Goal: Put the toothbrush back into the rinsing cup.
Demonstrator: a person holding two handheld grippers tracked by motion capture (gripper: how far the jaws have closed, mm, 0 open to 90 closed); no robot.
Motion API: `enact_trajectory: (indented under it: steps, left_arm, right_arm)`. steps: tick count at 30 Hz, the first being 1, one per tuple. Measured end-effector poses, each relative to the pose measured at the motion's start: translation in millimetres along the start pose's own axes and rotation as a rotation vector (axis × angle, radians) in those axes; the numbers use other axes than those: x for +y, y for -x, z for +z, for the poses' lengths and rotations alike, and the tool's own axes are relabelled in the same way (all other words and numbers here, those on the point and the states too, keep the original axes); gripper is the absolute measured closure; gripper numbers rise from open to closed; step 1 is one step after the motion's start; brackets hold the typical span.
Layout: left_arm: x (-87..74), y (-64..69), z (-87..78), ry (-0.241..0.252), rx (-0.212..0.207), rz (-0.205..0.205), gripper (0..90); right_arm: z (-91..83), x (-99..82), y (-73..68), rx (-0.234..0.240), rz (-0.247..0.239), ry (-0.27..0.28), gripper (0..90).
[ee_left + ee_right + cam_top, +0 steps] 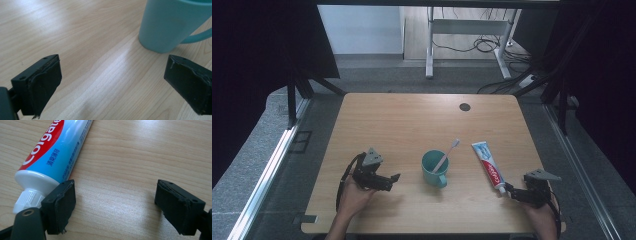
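Note:
A teal mug point(435, 168) stands near the table's front middle with a white toothbrush point(448, 153) leaning in it. A toothpaste tube point(489, 165) lies flat to the mug's right, its white cap toward the front edge. My left gripper point(395, 178) is open, low over the table, left of the mug; the mug point(172, 23) stands just beyond its right jaw. My right gripper point(509, 191) is open at the tube's cap end. The tube point(53, 151) lies outside its left jaw, and only bare wood is between the jaws.
The wooden table point(412, 125) has a dark round cap point(465, 107) near its far edge. A person's hands hold both grippers at the front edge. Beyond the table stand a white desk frame point(467, 30) and cables on the floor.

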State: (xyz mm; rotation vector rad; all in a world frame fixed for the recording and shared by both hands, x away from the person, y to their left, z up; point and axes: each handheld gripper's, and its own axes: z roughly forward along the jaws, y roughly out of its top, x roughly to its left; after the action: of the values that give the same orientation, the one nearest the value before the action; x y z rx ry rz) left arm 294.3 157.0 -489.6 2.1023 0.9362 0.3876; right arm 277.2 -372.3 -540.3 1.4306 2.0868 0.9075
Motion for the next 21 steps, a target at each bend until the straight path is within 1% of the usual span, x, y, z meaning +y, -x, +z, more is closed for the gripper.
enact_trajectory:
  steps: [7, 12, 14, 16, 18, 19, 21]
  left_arm:
    - [-15.4, 0.4, 6.4, 0.01, -0.009, -0.025, 2.0]
    - [-26.6, 1.2, 10.0, 0.004, 0.002, -0.035, 2.2]
    - [-29.0, 1.4, 9.8, -0.005, 0.013, -0.024, 2.2]
    - [-30.5, 2.1, 9.8, -0.007, 0.017, -0.026, 2.2]
    - [-31.9, 2.3, 9.8, -0.015, 0.019, -0.02, 2.2]
    - [-32.7, 2.9, 10.5, -0.015, 0.019, -0.025, 2.2]
    - [-34.2, 3.1, 11.6, -0.025, 0.02, -0.021, 2.1]
  right_arm:
    - [0.0, 0.0, 0.0, 0.0, 0.0, 0.0, 16.7]
    - [0.0, 0.0, 0.0, 0.0, 0.0, 0.0, 16.7]
    - [0.0, 0.0, 0.0, 0.0, 0.0, 0.0, 16.7]
    - [0.0, 0.0, 0.1, 0.0, 0.0, 0.0, 16.7]
    - [-0.1, 0.0, 0.2, 0.001, 0.002, 0.0, 16.6]
    - [-0.1, 0.0, 0.4, 0.004, 0.004, 0.001, 16.4]
    - [-0.2, 0.1, 1.3, 0.013, 0.005, 0.002, 15.3]
